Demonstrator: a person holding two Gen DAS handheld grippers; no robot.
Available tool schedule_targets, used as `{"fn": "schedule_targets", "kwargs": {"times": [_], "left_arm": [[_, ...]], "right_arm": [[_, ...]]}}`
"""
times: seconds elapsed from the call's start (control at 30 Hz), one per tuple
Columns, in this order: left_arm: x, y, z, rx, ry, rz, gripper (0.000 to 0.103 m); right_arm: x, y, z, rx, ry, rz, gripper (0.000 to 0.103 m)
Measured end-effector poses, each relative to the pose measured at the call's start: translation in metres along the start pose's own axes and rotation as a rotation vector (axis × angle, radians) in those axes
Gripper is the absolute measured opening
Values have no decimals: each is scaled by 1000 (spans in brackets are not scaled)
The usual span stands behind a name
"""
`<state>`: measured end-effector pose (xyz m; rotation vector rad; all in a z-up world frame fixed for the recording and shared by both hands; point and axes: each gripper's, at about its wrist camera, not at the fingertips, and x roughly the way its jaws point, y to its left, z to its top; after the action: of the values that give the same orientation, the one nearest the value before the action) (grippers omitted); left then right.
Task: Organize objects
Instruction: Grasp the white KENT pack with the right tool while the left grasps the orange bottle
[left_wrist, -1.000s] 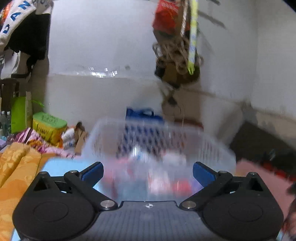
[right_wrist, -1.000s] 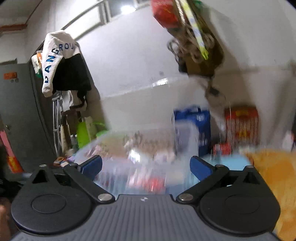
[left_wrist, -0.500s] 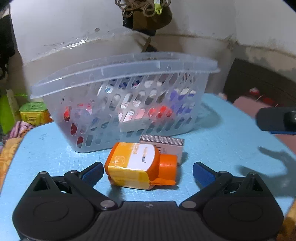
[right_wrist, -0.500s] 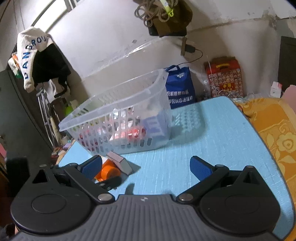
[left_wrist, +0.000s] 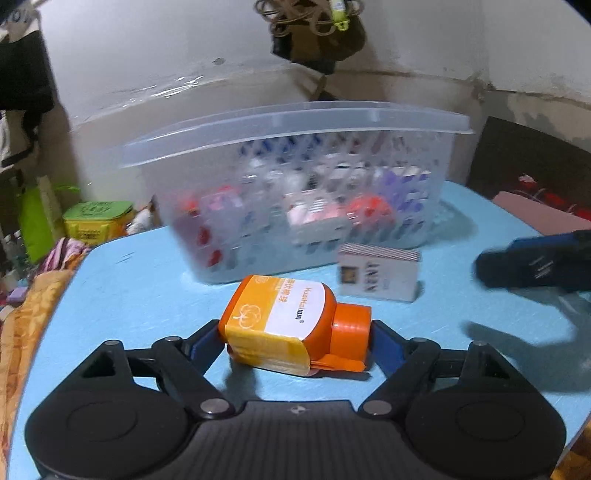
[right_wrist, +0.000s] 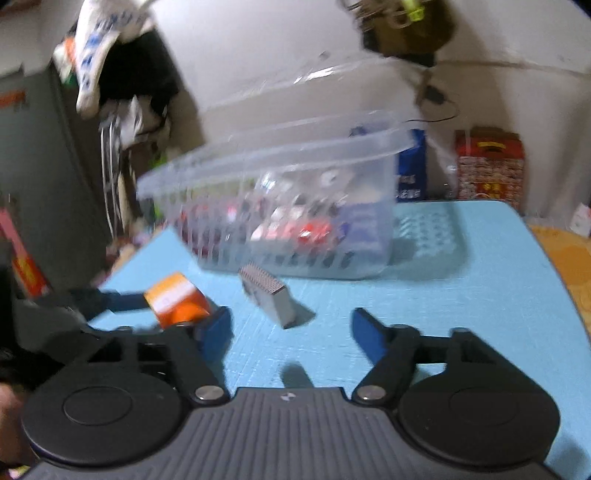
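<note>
A light blue tabletop (left_wrist: 140, 295) with a fine ribbed texture carries everything. Toward its far edge stands a clear perforated basket (left_wrist: 295, 192), filled with small packets too blurred to tell apart. Just in front of the basket, toward the right, a small grey box (left_wrist: 376, 275) lies on the tabletop; in the right wrist view it sits tilted on one edge (right_wrist: 269, 295). Nearer the front edge, left of the box, an orange bottle (left_wrist: 291, 321) lies on its side, cap pointing right, white label up. The bottle and box are near each other but apart. The basket casts a patterned shadow on the tabletop toward the right edge.
</note>
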<state>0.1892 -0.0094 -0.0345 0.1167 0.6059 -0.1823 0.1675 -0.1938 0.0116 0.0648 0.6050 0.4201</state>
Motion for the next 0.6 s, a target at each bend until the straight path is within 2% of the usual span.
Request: {"fn": "schedule_targets", "kwargs": {"times": [0.23,0.33,0.37,0.43,0.47,0.6], "left_arm": [[-7,15,-8,-11,-12,-17,86],[-6,19,-10,-13,-15,-15,86],[-6,19,-10,-9,-18,-8,86],[-6,19,-11,-6,-22,3,87],[-6,19,-12,-1,-24,6,87],[-6,18,-12,3,-28,16,86]], "right_arm": [[43,28,13,-133,14,-76,66],[55,33,16,-156,43,-89,47],[57,33,16,-159,54,-83,35],[56,35,14,-175,61,-82,27],[52,35,14,-176,57,-74,18],[31,30,18,-145,28,-47,18]]}}
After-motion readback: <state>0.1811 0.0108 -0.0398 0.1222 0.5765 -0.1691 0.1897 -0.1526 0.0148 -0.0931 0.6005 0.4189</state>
